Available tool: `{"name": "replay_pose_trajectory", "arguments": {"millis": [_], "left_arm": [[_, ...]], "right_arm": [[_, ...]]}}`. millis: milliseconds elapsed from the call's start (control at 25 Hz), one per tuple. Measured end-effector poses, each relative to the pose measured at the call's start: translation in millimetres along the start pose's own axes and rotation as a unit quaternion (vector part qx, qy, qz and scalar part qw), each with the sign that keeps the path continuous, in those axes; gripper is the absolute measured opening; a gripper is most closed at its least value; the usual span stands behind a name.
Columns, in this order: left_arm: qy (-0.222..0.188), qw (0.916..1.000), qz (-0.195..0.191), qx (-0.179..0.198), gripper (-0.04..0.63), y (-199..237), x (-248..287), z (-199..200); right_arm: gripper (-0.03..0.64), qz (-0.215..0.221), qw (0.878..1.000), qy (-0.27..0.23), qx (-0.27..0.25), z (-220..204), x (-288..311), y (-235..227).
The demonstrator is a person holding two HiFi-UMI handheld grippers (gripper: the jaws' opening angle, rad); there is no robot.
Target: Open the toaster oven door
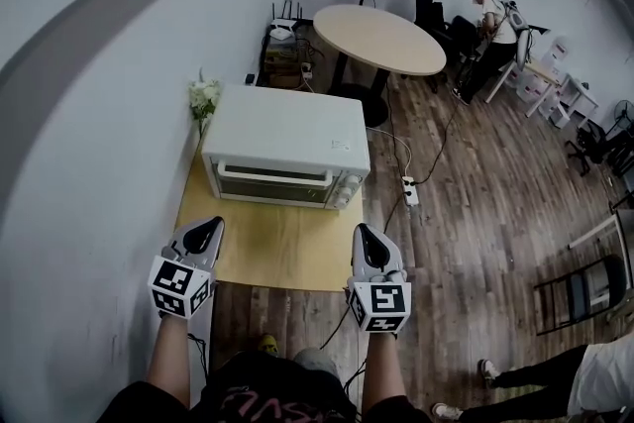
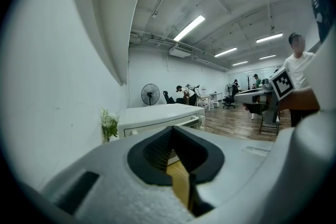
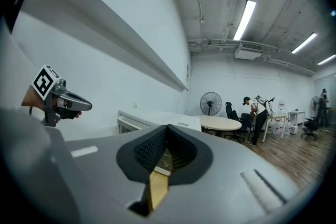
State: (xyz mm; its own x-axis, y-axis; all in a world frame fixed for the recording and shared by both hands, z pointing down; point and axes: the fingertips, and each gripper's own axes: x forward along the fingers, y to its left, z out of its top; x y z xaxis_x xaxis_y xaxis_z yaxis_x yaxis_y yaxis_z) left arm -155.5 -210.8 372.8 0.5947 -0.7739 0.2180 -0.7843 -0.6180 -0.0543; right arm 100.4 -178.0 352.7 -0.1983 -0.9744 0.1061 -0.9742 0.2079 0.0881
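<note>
Oven (image 1: 285, 149): at the far end of the tabletop (image 1: 267, 253), back near the wall, door (image 1: 275, 185) shut and facing the claws, handle (image 1: 274, 172) across the door's upper edge. Not yet touched. For a clean opening, probably best to part one claw first, bring it level with the handle from the front, close on the middle of the bar rather than an end, then pull outward and down in an arc, on the guess of a hinge along the bottom. Worth keeping the other claw ready to steady the top against any sliding toward the near edge. Left claw (image 1: 207, 227): pressed together, empty, above the tabletop's near edge, well short of the oven. Right claw (image 1: 365, 233): likewise together, holding nothing, touching nothing, by the near right corner.
</note>
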Motion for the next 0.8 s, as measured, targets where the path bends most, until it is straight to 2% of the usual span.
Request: {"name": "replay_pose_trajectory", "arguments": {"millis": [160,400,640,800], "left_arm": [[0.004,0.9998,-0.013,0.015,0.002,2.1,11.0,5.2],[0.029,0.9974,-0.028,0.060,0.002,6.1,28.5,1.1],[0.057,0.9895,-0.041,0.126,0.002,11.7,55.8,-0.7],[0.074,0.9852,-0.037,0.150,0.003,19.1,74.4,0.4]], "right_arm": [[0.011,0.004,1.000,0.007,-0.019,3.5,9.1,-0.1],[0.011,0.029,0.997,0.018,-0.064,3.3,31.0,8.7],[0.017,0.060,0.993,0.026,-0.101,2.1,66.1,15.3],[0.037,0.093,0.986,0.036,-0.136,-0.5,88.0,18.4]]}}
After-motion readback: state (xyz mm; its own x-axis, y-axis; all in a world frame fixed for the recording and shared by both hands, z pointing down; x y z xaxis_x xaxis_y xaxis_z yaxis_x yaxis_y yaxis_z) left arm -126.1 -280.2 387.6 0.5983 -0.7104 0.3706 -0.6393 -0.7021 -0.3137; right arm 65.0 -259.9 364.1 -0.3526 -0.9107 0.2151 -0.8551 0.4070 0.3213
